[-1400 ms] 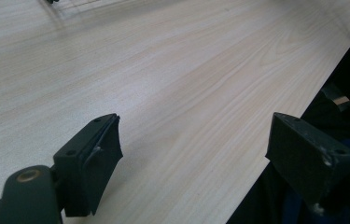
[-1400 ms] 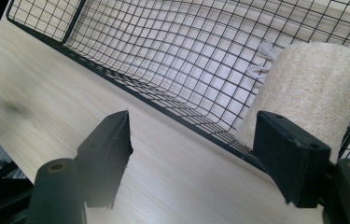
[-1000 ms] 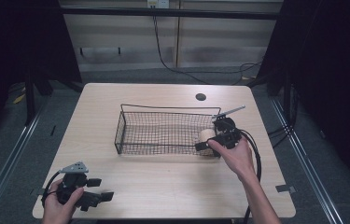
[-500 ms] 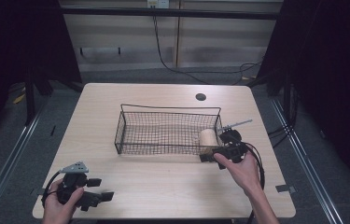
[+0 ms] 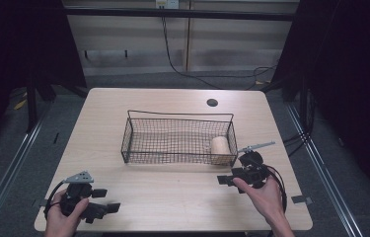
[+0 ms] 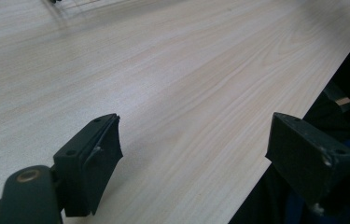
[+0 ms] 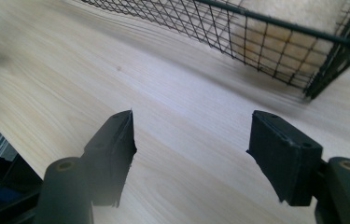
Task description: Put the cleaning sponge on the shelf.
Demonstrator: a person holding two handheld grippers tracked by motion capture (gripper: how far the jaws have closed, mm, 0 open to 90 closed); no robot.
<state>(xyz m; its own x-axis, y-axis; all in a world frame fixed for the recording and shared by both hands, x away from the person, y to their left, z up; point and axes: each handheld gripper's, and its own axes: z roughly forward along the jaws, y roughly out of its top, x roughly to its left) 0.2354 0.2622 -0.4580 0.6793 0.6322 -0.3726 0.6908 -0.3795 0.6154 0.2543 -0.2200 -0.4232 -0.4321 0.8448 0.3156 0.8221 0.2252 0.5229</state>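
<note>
Inside the black wire basket (image 5: 176,140), at its right end against the near right corner, lies a pale cylinder that looks like a roll of paper or a cork-coloured tube (image 5: 219,145); the right gripper view shows it as a cream shape behind the mesh (image 7: 275,42). Judged from how things lie, the placing appears done: the roll rests in the basket and nothing is held. The right gripper (image 5: 224,179) sits on the table (image 5: 172,197) just outside the basket's near right corner, its jaws spread wide with only bare wood between them. The left gripper (image 5: 104,206) rests at the table's near left corner, well apart from the basket, jaws likewise wide apart and empty, one hanging past the table edge in the left gripper view. What is left, if anything, seems to be little more than parking both hands.
</note>
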